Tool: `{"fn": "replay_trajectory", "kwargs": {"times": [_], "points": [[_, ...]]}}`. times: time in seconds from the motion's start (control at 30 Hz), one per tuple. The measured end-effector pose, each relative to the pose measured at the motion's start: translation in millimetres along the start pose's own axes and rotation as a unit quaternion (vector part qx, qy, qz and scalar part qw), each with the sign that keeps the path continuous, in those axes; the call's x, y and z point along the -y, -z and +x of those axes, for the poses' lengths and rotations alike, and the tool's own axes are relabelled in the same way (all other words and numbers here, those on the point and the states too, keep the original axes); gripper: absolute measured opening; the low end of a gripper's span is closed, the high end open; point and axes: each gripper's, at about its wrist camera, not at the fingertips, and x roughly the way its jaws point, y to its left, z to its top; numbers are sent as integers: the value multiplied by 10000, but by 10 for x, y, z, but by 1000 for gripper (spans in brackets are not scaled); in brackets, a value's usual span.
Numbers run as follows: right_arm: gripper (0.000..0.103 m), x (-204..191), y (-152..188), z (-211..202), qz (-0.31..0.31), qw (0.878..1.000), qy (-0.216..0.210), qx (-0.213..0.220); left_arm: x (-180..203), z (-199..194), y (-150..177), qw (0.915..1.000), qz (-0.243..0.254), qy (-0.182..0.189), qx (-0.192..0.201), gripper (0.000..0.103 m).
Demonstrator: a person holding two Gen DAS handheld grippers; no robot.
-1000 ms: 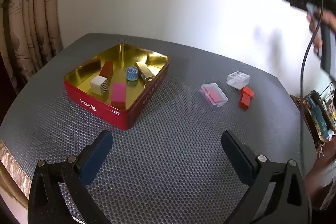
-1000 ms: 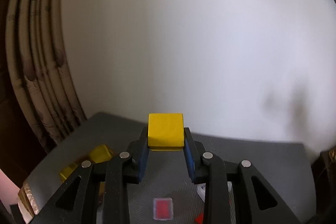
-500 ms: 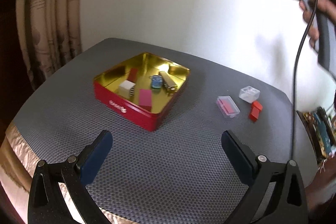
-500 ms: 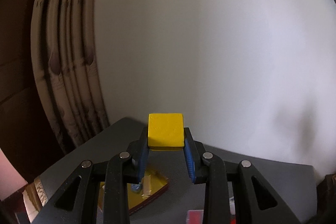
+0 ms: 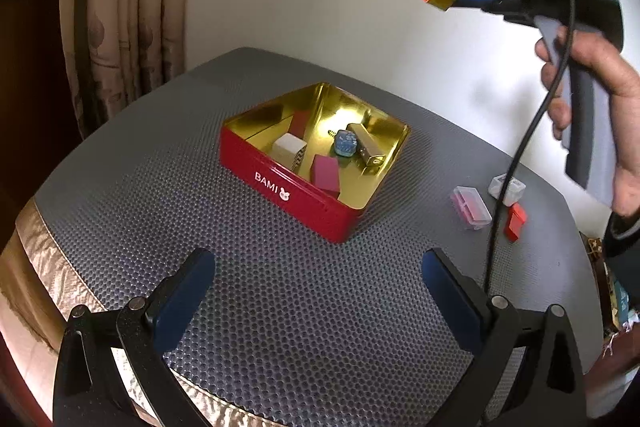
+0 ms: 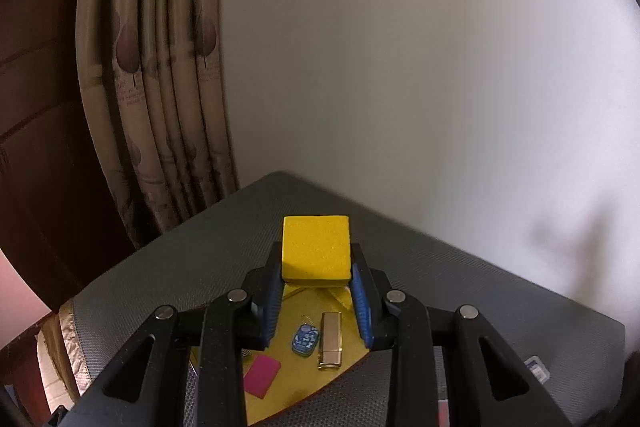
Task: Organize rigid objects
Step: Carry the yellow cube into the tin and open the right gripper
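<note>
Right wrist view: right gripper (image 6: pixel 316 267) clamps yellow block (image 6: pixel 315 250), apparently above red tin (image 5: pixel 280 183). Left gripper (image 5: pixel 316 287) wide, empty.

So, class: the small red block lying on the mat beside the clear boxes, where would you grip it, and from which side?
Grip the red block across its two long sides, near the middle, coming from above. It lies flat on the mat, and the clear boxes sit close on its left and far end, so a low sideways approach would likely bump them.

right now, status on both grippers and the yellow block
Right gripper shut on yellow block, above red tin. Left gripper open, empty, over mat. Nothing blocking the tin.
</note>
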Motion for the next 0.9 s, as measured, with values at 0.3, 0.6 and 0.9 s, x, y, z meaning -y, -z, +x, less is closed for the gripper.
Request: {"fn": "replay_trajectory", "kwargs": {"times": [0.3,0.6,0.9], "points": [[30,-69,236,584,1,9988,-51,-492,-88,126,-16,9996,-191,4,-225,102],[30,-103,560,1222,66,9941,-140,-1071,-179,158,-47,9989,-371,22,-299,102],[30,-198,684,1916,114,9861,-111,-1656,-342,149,-112,9981,-548,-99,-251,102]]}}
